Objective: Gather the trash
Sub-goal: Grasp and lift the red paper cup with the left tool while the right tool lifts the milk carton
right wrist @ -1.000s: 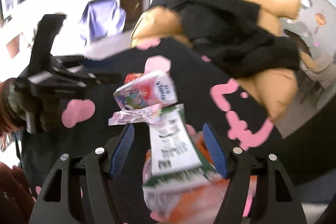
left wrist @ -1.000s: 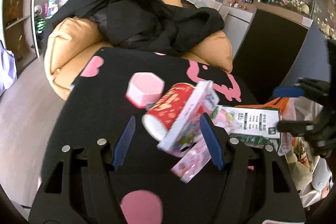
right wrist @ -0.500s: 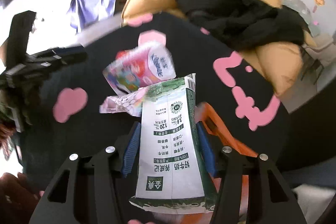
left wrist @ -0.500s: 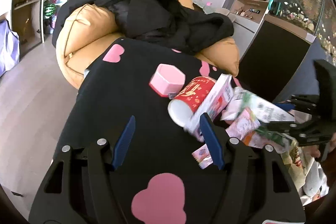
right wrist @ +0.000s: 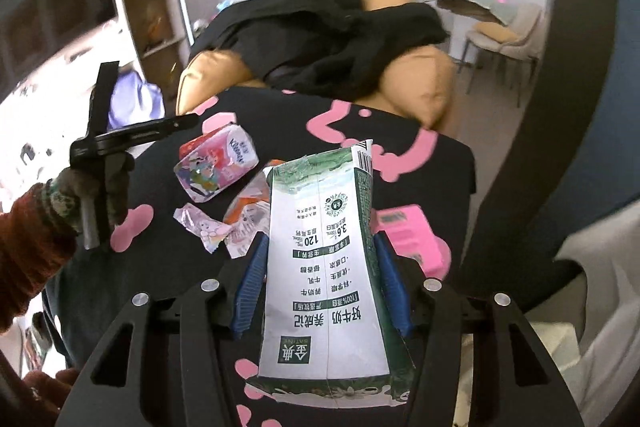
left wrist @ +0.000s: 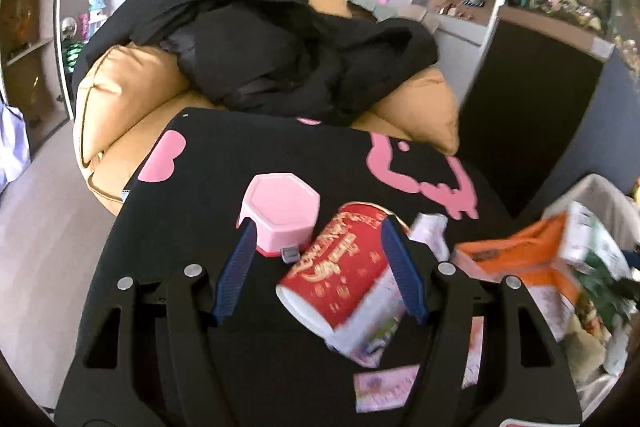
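My right gripper (right wrist: 320, 287) is shut on a green and white milk carton (right wrist: 324, 267) and holds it above the black table. My left gripper (left wrist: 320, 279) is open around a red paper cup (left wrist: 340, 271) that lies on its side, with a white and pink tissue pack (left wrist: 372, 323) against it. A pink hexagonal box (left wrist: 282, 215) stands just beyond the left finger. In the right wrist view, the tissue pack (right wrist: 218, 167), crumpled wrappers (right wrist: 208, 227) and an orange packet (right wrist: 248, 211) lie on the table, and the left gripper (right wrist: 132, 135) shows at the left.
The black tablecloth with pink shapes (left wrist: 200, 187) covers the table. An orange sofa with black clothes (left wrist: 280, 59) stands behind it. A white-lined bin (left wrist: 600, 267) with trash is at the table's right edge. A pink box (right wrist: 412, 235) lies on the table's right.
My right gripper lifted the milk carton off the pile and toward the table's right side. My left gripper moved forward so its fingers now flank the red cup.
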Demonstrator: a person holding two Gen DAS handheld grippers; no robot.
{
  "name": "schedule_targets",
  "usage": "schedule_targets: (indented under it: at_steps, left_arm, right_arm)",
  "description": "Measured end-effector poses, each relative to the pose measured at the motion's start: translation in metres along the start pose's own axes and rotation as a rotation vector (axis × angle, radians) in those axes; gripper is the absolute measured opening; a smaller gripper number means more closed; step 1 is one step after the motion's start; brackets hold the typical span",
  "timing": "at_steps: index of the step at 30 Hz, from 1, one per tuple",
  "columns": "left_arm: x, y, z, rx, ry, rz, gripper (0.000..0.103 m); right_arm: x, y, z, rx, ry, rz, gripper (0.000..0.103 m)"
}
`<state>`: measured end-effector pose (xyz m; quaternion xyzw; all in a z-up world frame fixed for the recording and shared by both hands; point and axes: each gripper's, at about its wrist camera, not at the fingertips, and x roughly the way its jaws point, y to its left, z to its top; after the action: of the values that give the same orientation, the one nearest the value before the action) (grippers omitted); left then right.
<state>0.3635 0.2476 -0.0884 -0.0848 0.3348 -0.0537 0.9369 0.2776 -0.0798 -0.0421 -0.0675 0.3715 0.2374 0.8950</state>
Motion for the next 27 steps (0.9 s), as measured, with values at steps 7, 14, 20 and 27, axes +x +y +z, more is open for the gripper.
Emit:
schedule_targets:
  at_steps: [7,14,20,27]
  left_arm:
    - [0.012,-0.016,-0.019,0.042,0.116,-0.026,0.061]
    - [0.01,-0.051,-0.03,0.233,0.174,-0.02,0.061]
    - [0.03,-0.055,-0.012,0.249,0.223,-0.003,0.061]
    - [0.056,-0.07,-0.006,0.318,0.305,0.042,0.063]
  right_arm:
    - [0.0,-0.017,-0.034,0.07,0.009,0.033,0.05]
    - [0.012,-0.02,-0.051,0.101,0.035,0.07,0.05]
    - [0.021,-0.013,-0.061,0.096,0.072,0.094,0.05]
    - [0.024,-0.012,-0.073,0.123,0.101,0.125,0.05]
